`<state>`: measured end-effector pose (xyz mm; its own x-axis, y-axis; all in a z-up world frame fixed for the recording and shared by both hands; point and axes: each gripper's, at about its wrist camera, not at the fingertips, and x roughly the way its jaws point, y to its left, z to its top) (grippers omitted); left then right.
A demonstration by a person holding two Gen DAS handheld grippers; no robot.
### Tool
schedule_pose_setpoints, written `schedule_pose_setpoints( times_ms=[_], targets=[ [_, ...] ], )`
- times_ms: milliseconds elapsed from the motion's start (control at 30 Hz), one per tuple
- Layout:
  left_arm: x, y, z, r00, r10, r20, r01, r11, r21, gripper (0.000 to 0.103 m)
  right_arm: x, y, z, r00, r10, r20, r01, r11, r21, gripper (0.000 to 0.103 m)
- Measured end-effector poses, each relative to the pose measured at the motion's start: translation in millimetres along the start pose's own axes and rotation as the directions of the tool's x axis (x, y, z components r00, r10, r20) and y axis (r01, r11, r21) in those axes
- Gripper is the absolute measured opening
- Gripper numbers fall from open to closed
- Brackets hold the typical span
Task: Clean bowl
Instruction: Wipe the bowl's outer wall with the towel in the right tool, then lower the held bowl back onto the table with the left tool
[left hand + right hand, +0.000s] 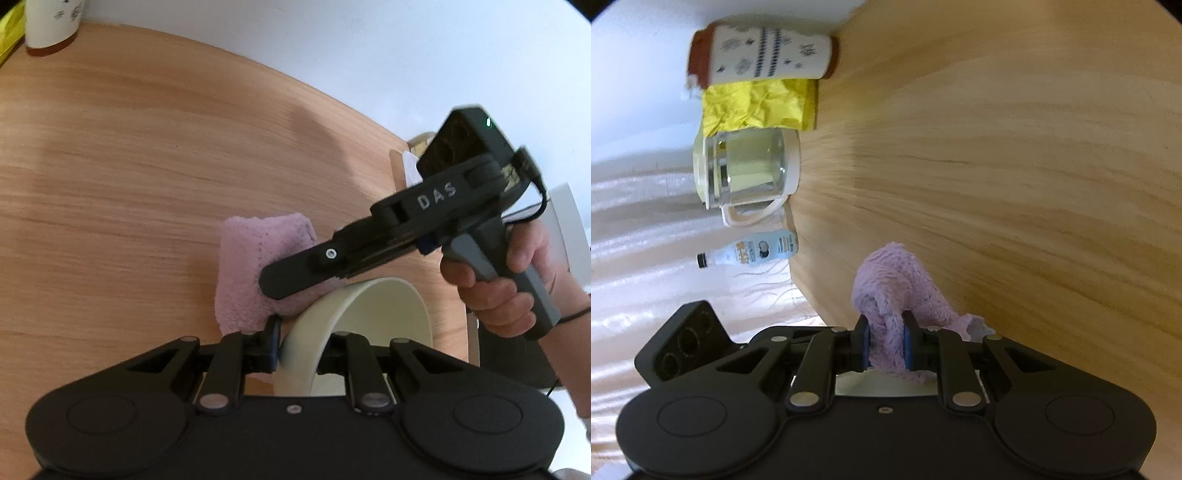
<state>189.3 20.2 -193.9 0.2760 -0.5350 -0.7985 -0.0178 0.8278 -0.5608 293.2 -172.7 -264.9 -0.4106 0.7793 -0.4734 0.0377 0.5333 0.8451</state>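
A cream bowl [369, 314] is tipped on its side, its rim clamped in my left gripper [301, 349], which is shut on it just above the wooden table [129, 166]. My right gripper [886, 345] is shut on a fluffy pink cloth [897, 280]. In the left wrist view that cloth [251, 266] hangs beside the bowl's outer wall, and the right gripper's finger [295, 273] presses it against the bowl's edge. A hand [498, 291] grips the right tool's handle.
A patterned white canister [768, 55], a crumpled yellow bag [757, 105], a glass jug with white handle [750, 170] and a small bottle [750, 251] stand along the table's far edge. A chair back [402, 166] shows beyond the table.
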Motion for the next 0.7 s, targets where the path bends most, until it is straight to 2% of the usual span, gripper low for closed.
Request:
schedule_pose_setpoints(
  times_ms=[100,200,333,433,500,533,600,700],
  targets=[
    [-4.3,4.6,3.6,1.000,-0.019,0.024,0.019,1.000,-0.021,0.015,-4.9,-6.5,-3.0,1.000,0.002,0.028,-0.003,1.000,0.027,0.020],
    [-7.3,5.8,5.7,0.999,-0.028,0.041,0.029,0.999,-0.027,0.015,-17.5,-15.4,-12.5,0.993,0.064,0.095,-0.070,0.996,0.058,0.020],
    [-6.7,9.0,7.4,0.997,-0.028,0.067,0.033,0.997,-0.073,0.015,-34.4,-26.5,-32.1,0.967,0.127,0.221,-0.150,0.984,0.091,0.020],
    [-6.4,12.8,8.3,0.996,-0.031,0.089,0.042,0.991,-0.126,0.015,-43.8,-33.6,-43.7,0.944,0.149,0.295,-0.189,0.975,0.112,0.020],
    [-4.6,18.4,9.9,0.994,-0.035,0.102,0.051,0.986,-0.159,0.015,-54.1,-38.5,-55.3,0.921,0.157,0.356,-0.214,0.969,0.125,0.020],
    [-3.8,20.7,11.4,0.993,-0.027,0.113,0.047,0.983,-0.177,0.015,-60.5,-41.9,-64.4,0.900,0.163,0.404,-0.236,0.962,0.137,0.020],
    [-1.4,23.1,10.8,0.991,-0.014,0.132,0.042,0.978,-0.205,0.015,-66.7,-45.1,-74.7,0.875,0.160,0.456,-0.255,0.954,0.155,0.020],
    [-1.6,28.0,10.8,0.988,0.001,0.155,0.039,0.966,-0.257,0.015,-71.1,-46.1,-87.5,0.846,0.147,0.512,-0.270,0.947,0.175,0.020]
  ],
)
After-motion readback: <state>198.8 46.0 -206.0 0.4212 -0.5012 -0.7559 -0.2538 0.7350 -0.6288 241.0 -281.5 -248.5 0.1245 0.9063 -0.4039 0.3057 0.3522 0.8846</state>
